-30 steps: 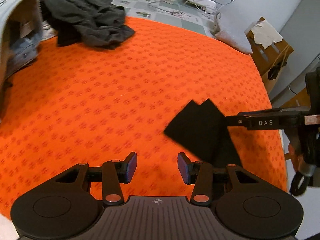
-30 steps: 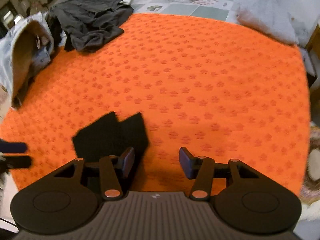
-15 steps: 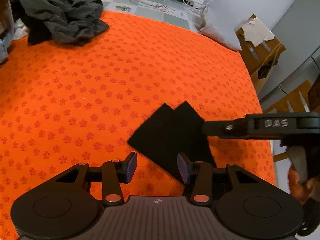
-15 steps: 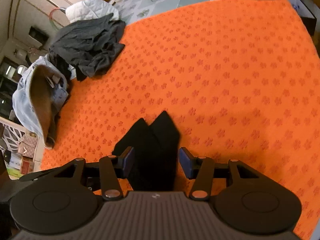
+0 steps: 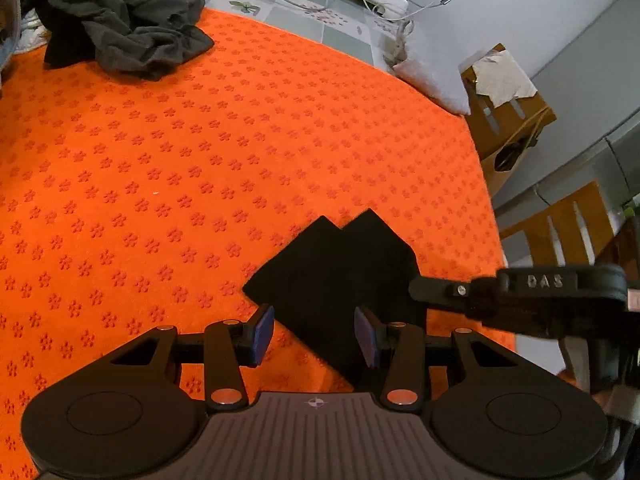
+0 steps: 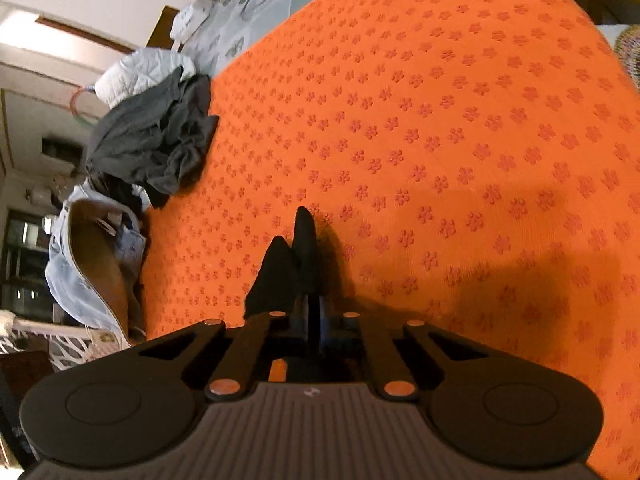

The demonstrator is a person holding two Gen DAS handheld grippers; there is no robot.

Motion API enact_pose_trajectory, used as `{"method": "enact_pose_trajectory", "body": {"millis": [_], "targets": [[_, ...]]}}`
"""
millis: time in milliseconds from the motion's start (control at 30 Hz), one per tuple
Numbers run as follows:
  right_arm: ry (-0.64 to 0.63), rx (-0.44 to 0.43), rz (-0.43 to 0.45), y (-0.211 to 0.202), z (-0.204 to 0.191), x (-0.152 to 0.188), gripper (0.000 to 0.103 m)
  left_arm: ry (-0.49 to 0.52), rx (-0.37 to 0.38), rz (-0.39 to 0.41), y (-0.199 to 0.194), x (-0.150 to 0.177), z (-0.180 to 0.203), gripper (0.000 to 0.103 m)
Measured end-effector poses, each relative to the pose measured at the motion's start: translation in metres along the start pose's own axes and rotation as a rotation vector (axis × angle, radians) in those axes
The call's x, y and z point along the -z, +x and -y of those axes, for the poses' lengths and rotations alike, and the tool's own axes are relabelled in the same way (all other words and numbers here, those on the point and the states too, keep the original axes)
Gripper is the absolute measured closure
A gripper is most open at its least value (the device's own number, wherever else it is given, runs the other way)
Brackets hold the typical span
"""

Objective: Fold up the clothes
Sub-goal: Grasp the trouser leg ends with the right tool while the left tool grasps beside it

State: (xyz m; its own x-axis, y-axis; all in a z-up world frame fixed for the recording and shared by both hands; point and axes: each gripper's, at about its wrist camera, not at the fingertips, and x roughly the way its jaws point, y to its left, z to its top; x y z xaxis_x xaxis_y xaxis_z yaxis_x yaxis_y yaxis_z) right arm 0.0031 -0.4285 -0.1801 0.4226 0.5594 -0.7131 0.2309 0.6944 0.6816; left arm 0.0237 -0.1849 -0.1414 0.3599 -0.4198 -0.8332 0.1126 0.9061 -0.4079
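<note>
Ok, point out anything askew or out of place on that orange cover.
The black folded cloth lies skewed, its two top corners uneven, pinched by the right gripper. A dark grey garment sits crumpled at the orange cover's far edge.

A small flat black folded cloth (image 5: 336, 280) is laid near the front right edge of the orange flower-patterned blanket (image 5: 200, 160); a crumpled dark grey garment (image 5: 128, 28) is piled at its far left corner.

Bright, even light; soft shadows on the orange cloth (image 6: 460, 152); fisheye-bent edges.
</note>
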Motion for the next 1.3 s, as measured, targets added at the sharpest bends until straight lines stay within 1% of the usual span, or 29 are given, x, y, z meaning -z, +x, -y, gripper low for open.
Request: {"method": "enact_pose_trajectory", "body": {"millis": [100,200,267,300,367,467,567,600,633,667,733,767,900,933,1000,1067,1133,1167,1200,1233,1267,1300], "targets": [[0.016,-0.028,0.031,-0.011,-0.004,0.009,0.098,-0.036,0.052,-0.026,0.001,-0.003,-0.004,0.056],[0.005,-0.064,0.052,-0.023,-0.013,0.019,0.098,-0.101,0.164,-0.032,-0.001,-0.007,-0.01,0.056],[-0.007,-0.082,0.066,-0.031,-0.021,0.026,0.098,-0.165,0.238,-0.046,-0.001,-0.01,-0.016,0.056],[-0.013,-0.085,0.07,-0.034,-0.025,0.03,0.098,-0.197,0.262,-0.056,0.0,-0.011,-0.019,0.056],[-0.019,-0.087,0.079,-0.041,-0.031,0.038,0.098,-0.257,0.286,-0.08,0.004,-0.013,-0.026,0.056],[-0.022,-0.09,0.091,-0.046,-0.038,0.05,0.098,-0.325,0.301,-0.124,0.013,-0.014,-0.035,0.056],[-0.024,-0.087,0.101,-0.05,-0.042,0.061,0.098,-0.337,0.288,-0.172,0.022,-0.013,-0.039,0.057],[-0.025,-0.083,0.106,-0.05,-0.044,0.064,0.098,-0.337,0.278,-0.186,0.025,-0.012,-0.039,0.063],[-0.027,-0.072,0.113,-0.05,-0.045,0.067,0.098,-0.343,0.279,-0.197,0.027,-0.011,-0.041,0.077],[-0.029,-0.052,0.124,-0.051,-0.045,0.069,0.098,-0.35,0.283,-0.206,0.028,-0.01,-0.043,0.087],[-0.028,-0.007,0.149,-0.053,-0.042,0.071,0.098,-0.341,0.299,-0.207,0.025,-0.008,-0.047,0.093],[-0.027,0.015,0.162,-0.055,-0.04,0.072,0.098,-0.325,0.293,-0.204,0.021,-0.007,-0.049,0.098],[-0.012,0.115,0.214,-0.062,-0.019,0.071,0.098,-0.252,0.258,-0.194,0.008,-0.004,-0.061,0.098],[-0.004,0.134,0.226,-0.063,-0.013,0.07,0.102,-0.242,0.25,-0.193,0.005,-0.002,-0.064,0.098],[0.01,0.17,0.244,-0.062,-0.001,0.069,0.102,-0.212,0.203,-0.184,0.002,0.0,-0.071,0.098],[0.022,0.203,0.243,-0.059,0.009,0.068,0.102,-0.216,0.188,-0.188,0.002,0.003,-0.079,0.098],[0.036,0.213,0.223,-0.055,0.016,0.069,0.1,-0.216,0.178,-0.192,0.002,0.007,-0.085,0.098],[0.038,0.209,0.219,-0.053,0.015,0.072,0.095,-0.208,0.174,-0.192,0.002,0.009,-0.086,0.098],[0.031,0.199,0.209,-0.052,0.011,0.077,0.095,-0.199,0.171,-0.189,0.002,0.01,-0.087,0.098],[0.022,0.189,0.199,-0.05,0.007,0.081,0.09,-0.19,0.168,-0.185,0.002,0.011,-0.087,0.098],[0.01,0.175,0.187,-0.048,0.001,0.086,0.078,-0.184,0.165,-0.182,0.002,0.012,-0.087,0.098],[-0.007,0.171,0.17,-0.045,-0.005,0.092,0.069,-0.178,0.162,-0.181,0.003,0.012,-0.086,0.098]]}}
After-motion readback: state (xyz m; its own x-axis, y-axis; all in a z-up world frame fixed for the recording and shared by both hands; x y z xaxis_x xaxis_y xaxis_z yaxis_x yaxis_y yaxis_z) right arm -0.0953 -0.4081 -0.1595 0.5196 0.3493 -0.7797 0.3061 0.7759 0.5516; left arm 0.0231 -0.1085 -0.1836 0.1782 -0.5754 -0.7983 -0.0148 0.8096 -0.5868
